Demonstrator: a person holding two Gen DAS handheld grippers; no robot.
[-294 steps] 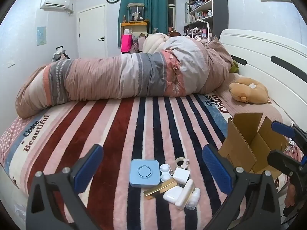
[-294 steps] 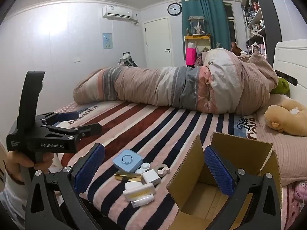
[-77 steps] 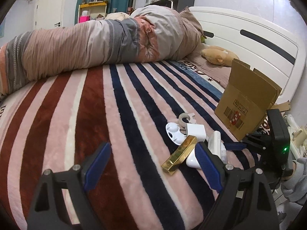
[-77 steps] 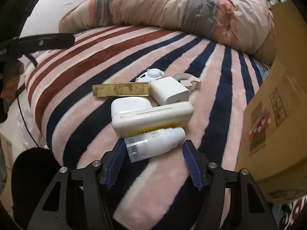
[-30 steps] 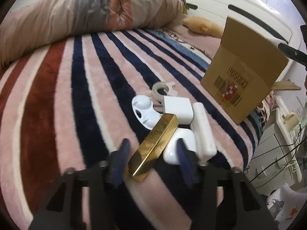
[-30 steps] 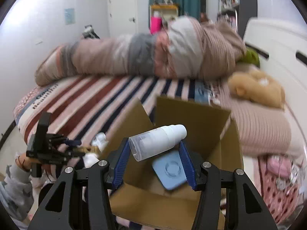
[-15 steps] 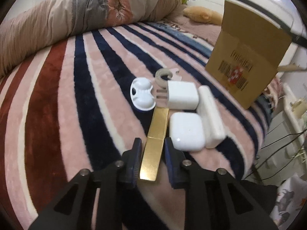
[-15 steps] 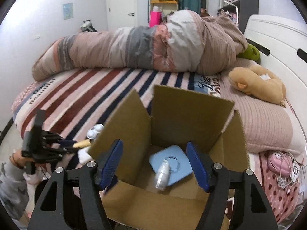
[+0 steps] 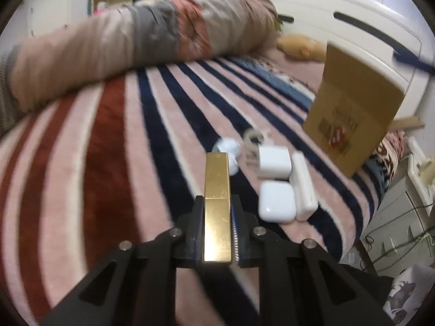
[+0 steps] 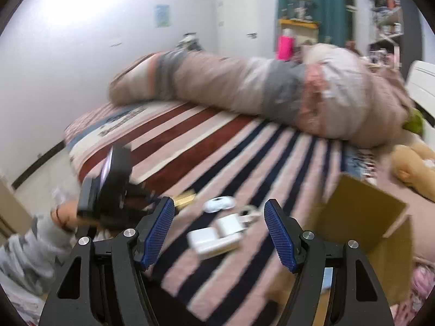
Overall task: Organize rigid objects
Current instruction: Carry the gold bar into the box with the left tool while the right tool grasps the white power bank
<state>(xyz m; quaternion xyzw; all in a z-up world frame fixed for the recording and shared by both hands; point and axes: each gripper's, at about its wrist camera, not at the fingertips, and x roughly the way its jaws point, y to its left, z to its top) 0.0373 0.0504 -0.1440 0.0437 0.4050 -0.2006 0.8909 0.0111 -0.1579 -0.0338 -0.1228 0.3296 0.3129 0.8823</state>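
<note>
My left gripper (image 9: 217,209) is shut on a long gold bar (image 9: 216,187), which points forward over the striped bed. Just right of it lie a white earbud case (image 9: 276,201), a white charger cube (image 9: 273,162), a long white case (image 9: 304,186), a white round piece (image 9: 227,146) and a tape ring (image 9: 252,137). The open cardboard box (image 9: 353,108) stands at the right. My right gripper (image 10: 218,226) is open and empty, above the white items (image 10: 217,236), with the box (image 10: 361,217) to its right. The left gripper with the gold bar (image 10: 185,198) shows at the left.
A rolled striped duvet (image 10: 258,89) lies across the far side of the bed. A tan plush toy (image 10: 413,168) sits near the white headboard (image 9: 339,27). The bed edge drops off at the right, beside a white drawer unit (image 9: 402,217).
My left gripper has closed on the gold bar and lifted it. My right gripper has let the white bottle drop into the box, pulled out of it and swung left over the white items.
</note>
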